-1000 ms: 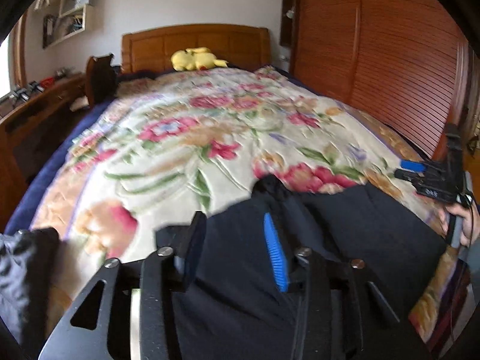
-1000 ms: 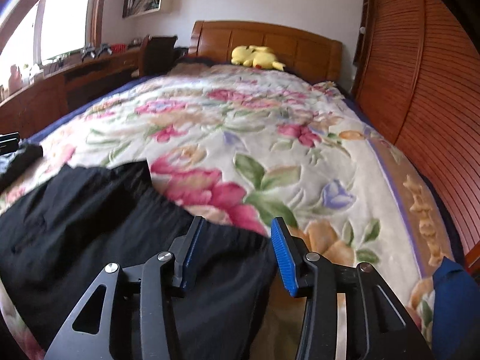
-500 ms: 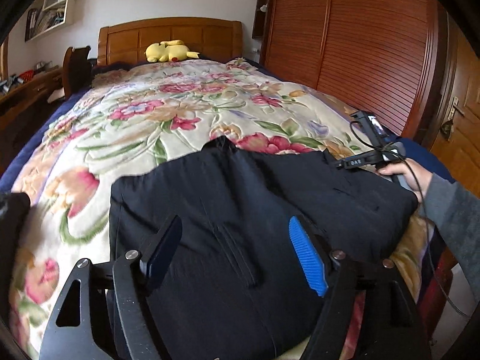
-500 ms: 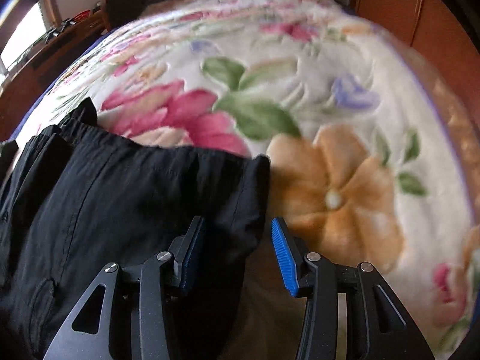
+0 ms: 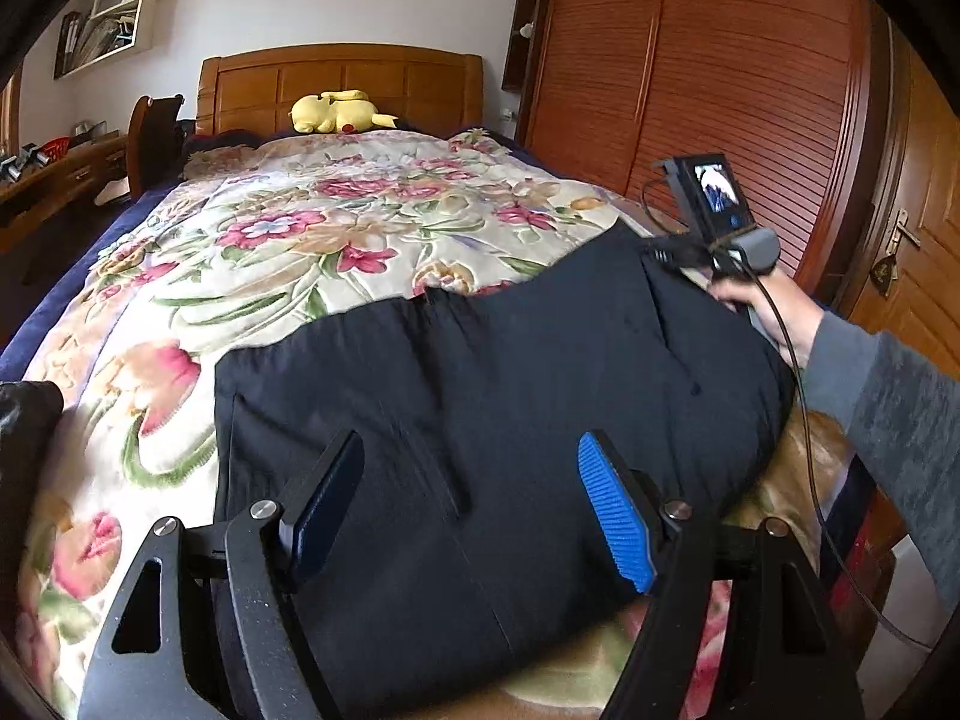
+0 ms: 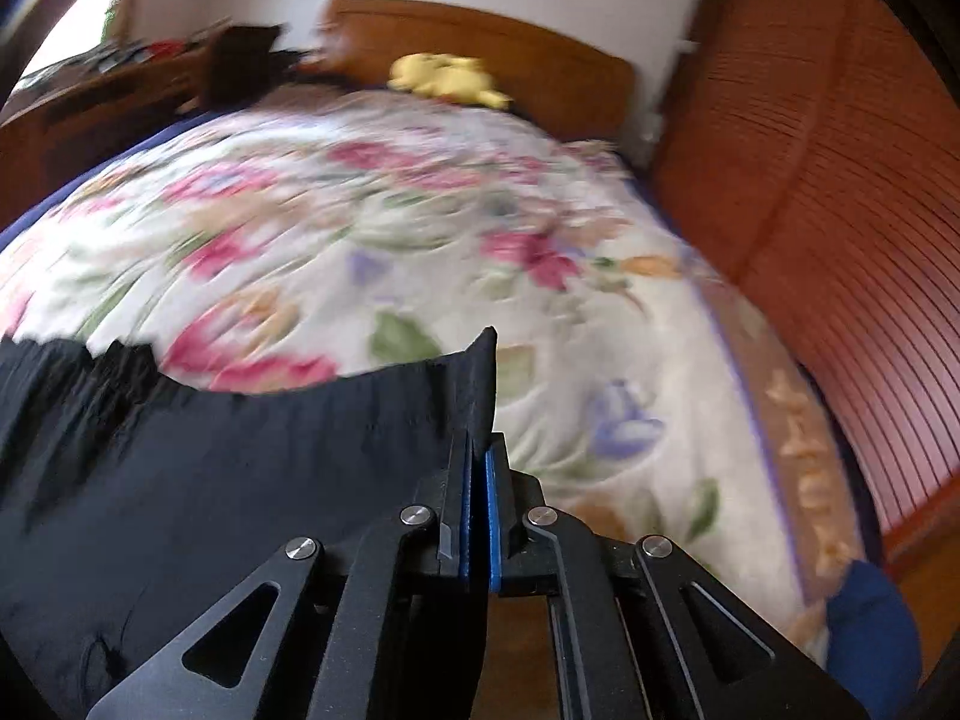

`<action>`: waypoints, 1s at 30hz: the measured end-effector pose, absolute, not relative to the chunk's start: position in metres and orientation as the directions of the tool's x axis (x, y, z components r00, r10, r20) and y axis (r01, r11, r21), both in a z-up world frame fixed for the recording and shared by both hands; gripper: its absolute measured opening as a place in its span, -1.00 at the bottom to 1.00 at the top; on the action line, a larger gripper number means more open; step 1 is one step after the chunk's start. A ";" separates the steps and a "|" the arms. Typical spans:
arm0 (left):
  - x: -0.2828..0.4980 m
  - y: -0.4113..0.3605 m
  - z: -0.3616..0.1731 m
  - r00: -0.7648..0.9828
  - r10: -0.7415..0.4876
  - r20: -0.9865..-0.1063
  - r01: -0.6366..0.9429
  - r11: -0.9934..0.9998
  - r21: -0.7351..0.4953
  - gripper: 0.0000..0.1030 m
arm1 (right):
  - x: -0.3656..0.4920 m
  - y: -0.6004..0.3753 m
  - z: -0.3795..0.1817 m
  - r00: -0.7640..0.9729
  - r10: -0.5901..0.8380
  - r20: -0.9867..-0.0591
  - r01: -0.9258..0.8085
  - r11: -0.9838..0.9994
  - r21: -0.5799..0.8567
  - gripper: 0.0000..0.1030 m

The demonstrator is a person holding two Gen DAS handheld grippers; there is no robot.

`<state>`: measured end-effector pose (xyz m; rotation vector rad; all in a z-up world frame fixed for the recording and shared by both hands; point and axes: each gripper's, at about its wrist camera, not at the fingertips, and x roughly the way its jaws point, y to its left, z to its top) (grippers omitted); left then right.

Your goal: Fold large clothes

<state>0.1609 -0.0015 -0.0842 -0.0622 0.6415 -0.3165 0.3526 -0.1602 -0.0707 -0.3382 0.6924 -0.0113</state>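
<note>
In the lower middle of the right wrist view, your right gripper (image 6: 478, 516) has just been closing and now pinches the corner of the black trousers (image 6: 210, 480), its 2 blue pads pressed together on a peak of cloth that stands up above them. The trousers fill the lower left of that view and lie on the flowered bedspread (image 6: 360, 252).

In the left wrist view, your left gripper (image 5: 474, 516) sits at the bottom of the frame, jaws spread wide and holding nothing, just above the dark cloth. The trousers (image 5: 480, 372) stretch across the middle of the frame to the right edge, where your right hand (image 5: 774, 312) grips its tool.

To fold well, pinch the matching corner on the left before lifting, then carry both corners together so the edge stays straight. Keep the cloth taut between them; a 1-sided pull would likely skew the fold.

Farther back, a yellow plush toy (image 5: 336, 111) rests by the headboard (image 5: 336, 84).
</note>
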 end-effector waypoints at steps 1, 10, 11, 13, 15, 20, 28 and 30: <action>0.160 -0.003 -0.084 0.753 -0.313 -0.578 0.276 0.949 -0.155 0.46 | 0.355 -0.161 -0.068 0.767 -0.139 -0.626 -0.087 0.945 -0.316 -0.91; 0.163 -0.011 -0.088 0.743 -0.310 -0.593 0.295 0.947 -0.126 0.46 | 0.296 -0.149 -0.058 0.777 -0.131 -0.615 -0.163 0.902 -0.399 -0.21; 0.163 -0.012 -0.088 0.742 -0.310 -0.595 0.296 0.947 -0.124 0.46 | 0.285 -0.148 -0.061 0.782 -0.122 -0.612 -0.170 0.902 -0.397 -0.17; 0.164 -0.014 -0.090 0.738 -0.310 -0.599 0.300 0.946 -0.121 0.46 | 0.261 -0.148 -0.059 0.777 -0.042 -0.628 -0.226 0.913 -0.341 -0.15; 0.164 -0.016 -0.091 0.736 -0.309 -0.603 0.300 0.946 -0.119 0.46 | 0.235 -0.150 -0.063 0.761 0.040 -0.647 -0.280 0.920 -0.273 -0.15; 0.158 -0.024 -0.094 0.738 -0.299 -0.605 0.302 0.948 -0.099 0.46 | 0.174 -0.147 -0.075 0.721 0.169 -0.671 -0.380 0.907 -0.180 -0.15; 0.143 -0.034 -0.106 0.752 -0.269 -0.602 0.289 0.955 -0.066 0.46 | 0.134 -0.171 -0.105 0.691 0.176 -0.701 -0.369 0.920 -0.132 -0.15; 0.141 -0.034 -0.112 0.750 -0.269 -0.604 0.282 0.957 -0.076 0.46 | 0.133 -0.176 -0.113 0.679 0.186 -0.710 -0.354 0.930 -0.095 -0.15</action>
